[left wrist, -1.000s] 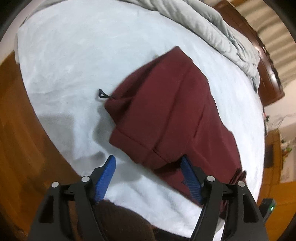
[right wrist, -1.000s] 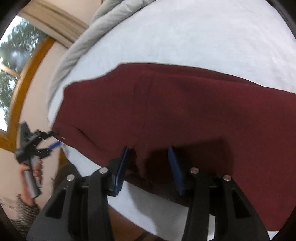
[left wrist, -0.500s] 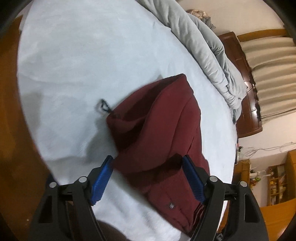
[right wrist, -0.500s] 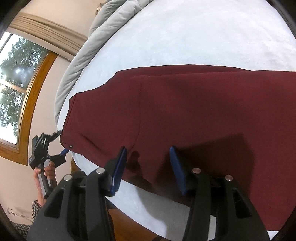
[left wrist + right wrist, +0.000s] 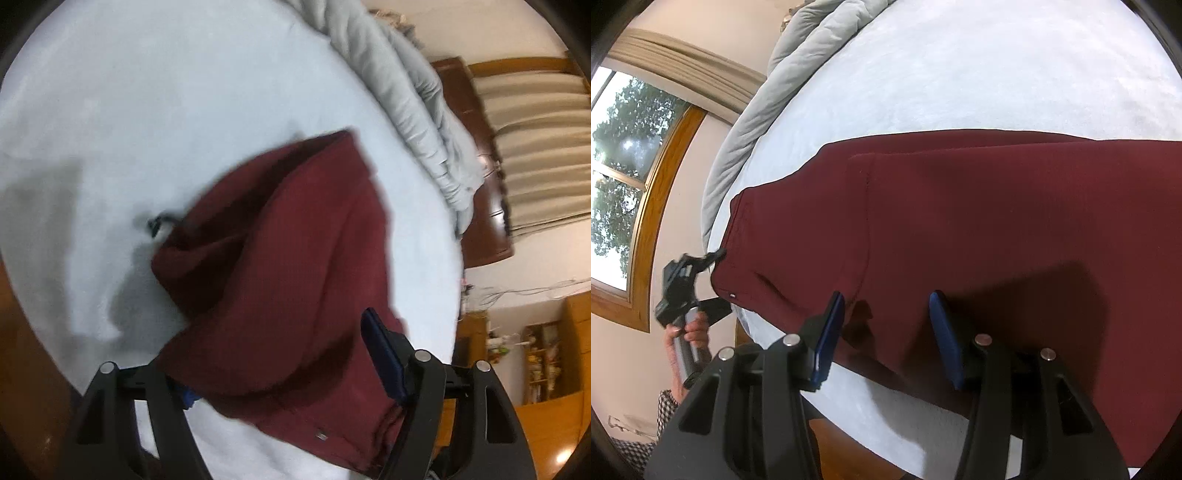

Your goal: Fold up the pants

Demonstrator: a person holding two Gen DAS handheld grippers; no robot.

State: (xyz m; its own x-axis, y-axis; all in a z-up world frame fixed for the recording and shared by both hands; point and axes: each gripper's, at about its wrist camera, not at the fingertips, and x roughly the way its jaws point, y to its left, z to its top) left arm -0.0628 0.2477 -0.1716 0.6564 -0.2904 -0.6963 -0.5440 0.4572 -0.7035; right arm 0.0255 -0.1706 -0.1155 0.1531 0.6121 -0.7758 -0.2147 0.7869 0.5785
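Dark red pants (image 5: pixel 280 266) lie folded on a white bed (image 5: pixel 147 92); they also show in the right wrist view (image 5: pixel 979 221). My left gripper (image 5: pixel 280 354) is wide open, its jaws straddling the waistband end, and cloth covers the left finger. A black drawstring (image 5: pixel 159 221) pokes out at the left. My right gripper (image 5: pixel 886 328) is open over the pants' near edge, its fingers apart and holding nothing. The left gripper also shows in the right wrist view (image 5: pixel 687 280), at the waistband corner.
A grey duvet (image 5: pixel 417 103) is bunched along the far side of the bed. A dark wooden headboard (image 5: pixel 476 155) and curtains stand beyond it. A window (image 5: pixel 620 177) is at the left. Wooden floor (image 5: pixel 849 443) lies below the bed's near edge.
My left gripper has moved forward over the waistband end, so the cloth now sits between its jaws. My right gripper has drawn back slightly and stays open.
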